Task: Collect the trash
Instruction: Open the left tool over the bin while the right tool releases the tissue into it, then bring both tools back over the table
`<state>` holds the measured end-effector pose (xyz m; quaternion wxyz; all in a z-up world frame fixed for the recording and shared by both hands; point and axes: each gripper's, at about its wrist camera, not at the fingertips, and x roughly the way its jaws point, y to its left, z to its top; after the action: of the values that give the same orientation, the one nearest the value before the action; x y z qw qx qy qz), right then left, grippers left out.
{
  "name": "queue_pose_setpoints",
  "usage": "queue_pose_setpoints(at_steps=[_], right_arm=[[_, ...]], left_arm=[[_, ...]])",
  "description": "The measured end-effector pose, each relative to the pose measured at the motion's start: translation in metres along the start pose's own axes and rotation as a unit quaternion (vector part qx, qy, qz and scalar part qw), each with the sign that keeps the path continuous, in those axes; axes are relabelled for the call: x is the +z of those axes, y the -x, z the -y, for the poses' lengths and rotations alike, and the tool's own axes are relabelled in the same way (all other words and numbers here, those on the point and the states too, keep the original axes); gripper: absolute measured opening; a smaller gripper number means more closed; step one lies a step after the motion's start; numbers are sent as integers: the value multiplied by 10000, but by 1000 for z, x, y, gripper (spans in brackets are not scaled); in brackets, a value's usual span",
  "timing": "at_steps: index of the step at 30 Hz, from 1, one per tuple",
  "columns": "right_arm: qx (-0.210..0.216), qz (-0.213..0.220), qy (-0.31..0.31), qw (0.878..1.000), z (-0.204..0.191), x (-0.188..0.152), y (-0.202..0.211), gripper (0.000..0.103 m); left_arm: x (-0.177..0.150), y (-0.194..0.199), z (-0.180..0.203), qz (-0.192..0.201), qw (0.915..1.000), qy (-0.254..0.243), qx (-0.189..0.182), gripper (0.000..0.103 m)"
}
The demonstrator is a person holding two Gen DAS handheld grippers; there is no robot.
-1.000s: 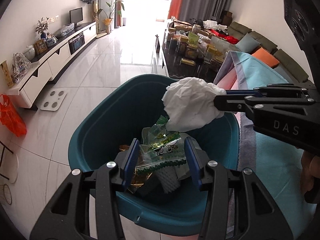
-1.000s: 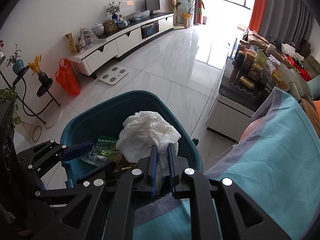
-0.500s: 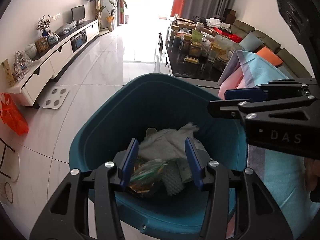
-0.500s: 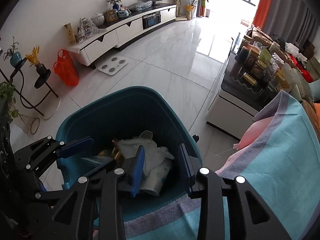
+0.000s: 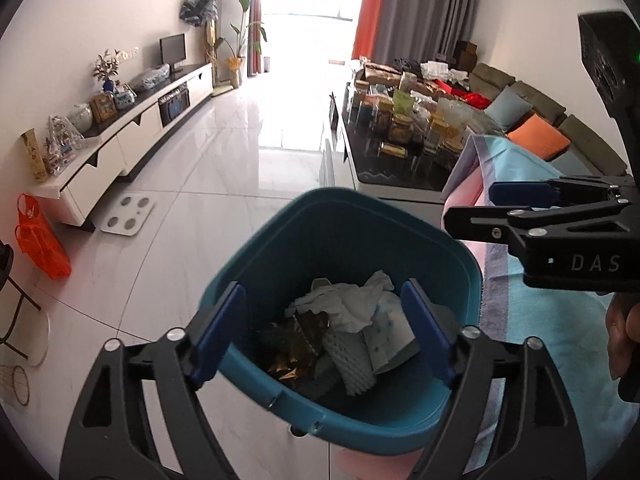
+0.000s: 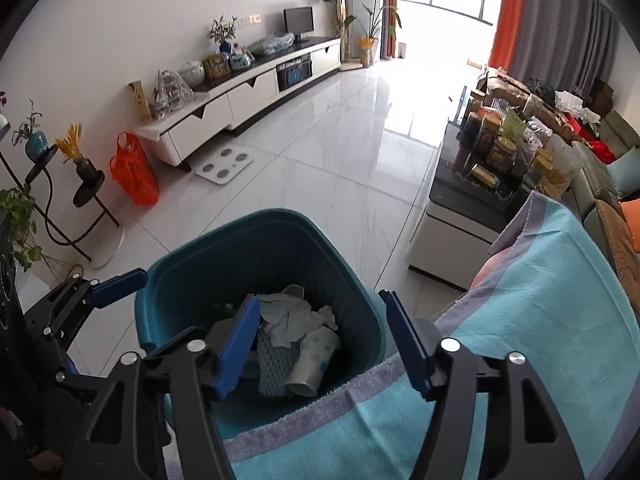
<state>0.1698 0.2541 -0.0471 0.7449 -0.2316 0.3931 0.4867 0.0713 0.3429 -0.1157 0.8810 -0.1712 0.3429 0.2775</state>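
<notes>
floor (image 6: 320, 168) | bin (image 5: 448, 424) wrappers (image 5: 296, 344): left view only

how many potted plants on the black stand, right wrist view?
3: blue-potted plant on the upper tier, yellow sprigs in a dark vase beside it, leafy green plant lower left. More may be cropped.

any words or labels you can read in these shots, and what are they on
"DAS": white letters on the black body of the right gripper, seen in the left wrist view.
Labels on the jars on the dark table: too small to read.
Print on the wrappers in the teal bin: too blurred to read.
</notes>
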Motion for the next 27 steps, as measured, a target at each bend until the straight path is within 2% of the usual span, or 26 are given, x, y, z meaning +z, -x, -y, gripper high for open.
queue_pose_setpoints(at_steps=[5, 10, 17, 24, 27], right_arm=[[20, 244, -72, 9997, 2, -3, 17, 85], [-68, 480, -113, 9988, 4, -9, 35, 95], [-235, 890, -114, 9957, 5, -27, 71, 96], [-398, 1491, -318, 9875, 13, -67, 126, 96], [-517, 1715, -482, 9826, 22, -88, 150, 96]], left_arm=[[2, 23, -3, 199, 9998, 39, 68, 95], [3, 50, -2, 398, 9992, 50, 66, 97], [8, 89, 3, 694, 9976, 61, 19, 97], [12, 144, 30, 1348, 9908, -146, -45, 98], [12, 163, 46, 1583, 9869, -236, -198, 98]])
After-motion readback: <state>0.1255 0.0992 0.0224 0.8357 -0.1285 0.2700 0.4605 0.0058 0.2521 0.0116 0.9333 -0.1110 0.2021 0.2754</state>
